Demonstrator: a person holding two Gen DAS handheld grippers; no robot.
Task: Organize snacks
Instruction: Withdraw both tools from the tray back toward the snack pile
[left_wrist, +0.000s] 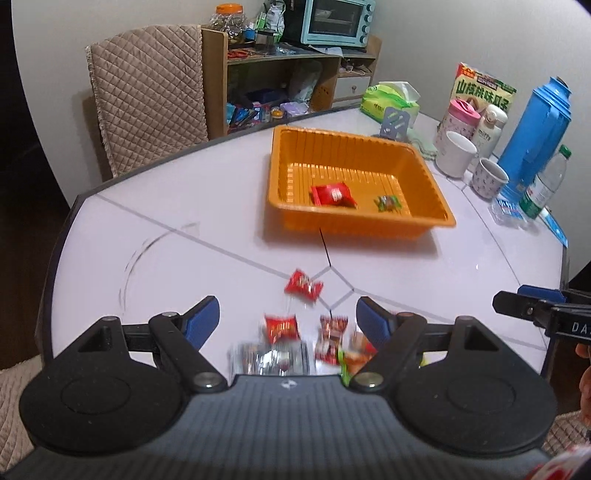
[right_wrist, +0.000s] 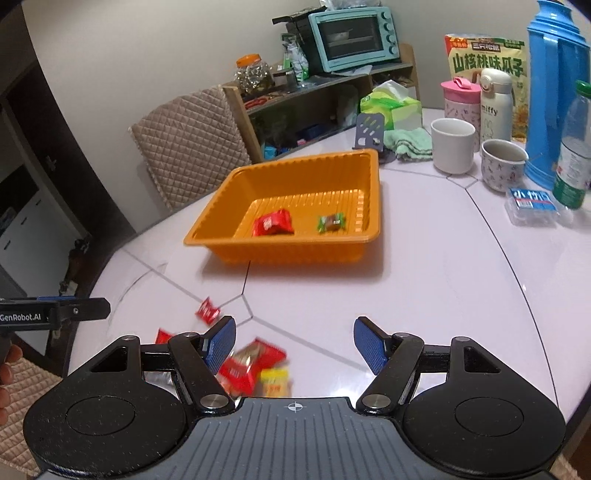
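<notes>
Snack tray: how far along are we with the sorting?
Early. The orange tray holds two pieces: a red packet and a green candy. Nothing is in hand; the left claw and right claw are open. Several loose snacks remain on the table near the claws.

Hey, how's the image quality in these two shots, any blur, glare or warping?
Left wrist view: the loose snacks near the open left tongs are smeared by motion blur, the tray is sharper, and the fisheye bends the table edge. Right wrist view: the snacks by the open right tongs are blurred too, the tray casts a soft shadow toward the camera, and the glossy table shows only faint glare.
</notes>
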